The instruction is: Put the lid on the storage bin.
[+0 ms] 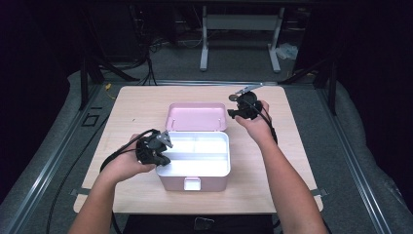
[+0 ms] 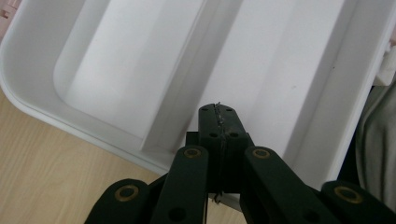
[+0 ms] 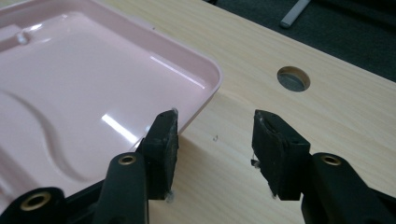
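Observation:
A pink box (image 1: 195,183) stands open mid-table, its pink lid (image 1: 196,117) folded back flat and a white divided tray (image 1: 221,168) sitting inside. My left gripper (image 1: 163,146) rests at the tray's left edge; in the left gripper view its jaws are shut together over the white tray (image 2: 116,70), with nothing between them. My right gripper (image 1: 234,113) hovers by the lid's right corner. In the right gripper view its jaws stand apart, the right gripper (image 3: 215,135) holding nothing, with the pink lid (image 3: 70,93) just left of the left fingertip.
The wooden table (image 1: 141,105) has a round cable hole (image 3: 293,78) beyond the right gripper. Grey carpet and a white table frame (image 1: 241,29) lie past the far edge. Cables trail off the left side.

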Available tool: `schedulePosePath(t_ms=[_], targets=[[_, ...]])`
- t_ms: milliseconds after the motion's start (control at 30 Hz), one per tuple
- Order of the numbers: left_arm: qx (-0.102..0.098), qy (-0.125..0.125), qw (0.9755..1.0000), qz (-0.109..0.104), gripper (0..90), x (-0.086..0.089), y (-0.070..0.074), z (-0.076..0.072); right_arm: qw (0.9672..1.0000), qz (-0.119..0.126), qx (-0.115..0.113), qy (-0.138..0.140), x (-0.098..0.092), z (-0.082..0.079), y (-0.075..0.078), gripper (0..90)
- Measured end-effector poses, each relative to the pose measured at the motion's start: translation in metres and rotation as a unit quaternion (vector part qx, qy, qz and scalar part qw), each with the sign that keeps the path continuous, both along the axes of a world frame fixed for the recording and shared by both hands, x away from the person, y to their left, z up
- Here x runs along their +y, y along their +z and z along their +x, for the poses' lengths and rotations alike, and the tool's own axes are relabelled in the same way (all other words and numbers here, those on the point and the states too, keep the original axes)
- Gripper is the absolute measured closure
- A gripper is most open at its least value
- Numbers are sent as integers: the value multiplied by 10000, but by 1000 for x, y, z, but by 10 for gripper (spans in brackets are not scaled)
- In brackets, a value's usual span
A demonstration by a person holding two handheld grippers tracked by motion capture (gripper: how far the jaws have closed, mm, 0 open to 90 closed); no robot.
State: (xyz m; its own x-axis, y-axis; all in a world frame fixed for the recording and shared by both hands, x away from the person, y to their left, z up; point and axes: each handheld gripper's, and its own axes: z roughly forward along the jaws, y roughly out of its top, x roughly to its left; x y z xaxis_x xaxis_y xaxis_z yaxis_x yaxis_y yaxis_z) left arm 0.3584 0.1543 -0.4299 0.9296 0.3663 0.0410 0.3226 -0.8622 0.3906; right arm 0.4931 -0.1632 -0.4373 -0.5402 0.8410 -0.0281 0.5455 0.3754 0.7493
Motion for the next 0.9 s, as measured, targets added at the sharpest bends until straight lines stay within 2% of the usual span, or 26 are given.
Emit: schedulePosePath(t_ms=[100,167,267,300,467,600,833,900], targets=[[-5,33,10000,3,900,0,0,0,9999,127,78,-86,7,9,-3,524],[-18,30,10000,11,900,-1,0,-1,9998,91,159,-110,13,16,-5,538],[-3,22,10000,-8,900,0,0,0,9996,161,98,-206,20,25,-8,554],[0,32,10000,-12,900,0,0,0,9994,192,154,-237,22,27,-9,557],[-58,21,10000,3,900,-1,0,-2,9983,76,351,-456,30,41,-18,591],[-119,17,9999,62,900,-2,0,-4,9977,233,365,-523,34,47,-22,636],[-117,2,9999,24,900,-1,0,-3,9966,159,467,-654,38,55,-33,704],[-123,-7,9999,18,900,-1,0,-3,9960,247,521,-683,38,56,-34,723]])
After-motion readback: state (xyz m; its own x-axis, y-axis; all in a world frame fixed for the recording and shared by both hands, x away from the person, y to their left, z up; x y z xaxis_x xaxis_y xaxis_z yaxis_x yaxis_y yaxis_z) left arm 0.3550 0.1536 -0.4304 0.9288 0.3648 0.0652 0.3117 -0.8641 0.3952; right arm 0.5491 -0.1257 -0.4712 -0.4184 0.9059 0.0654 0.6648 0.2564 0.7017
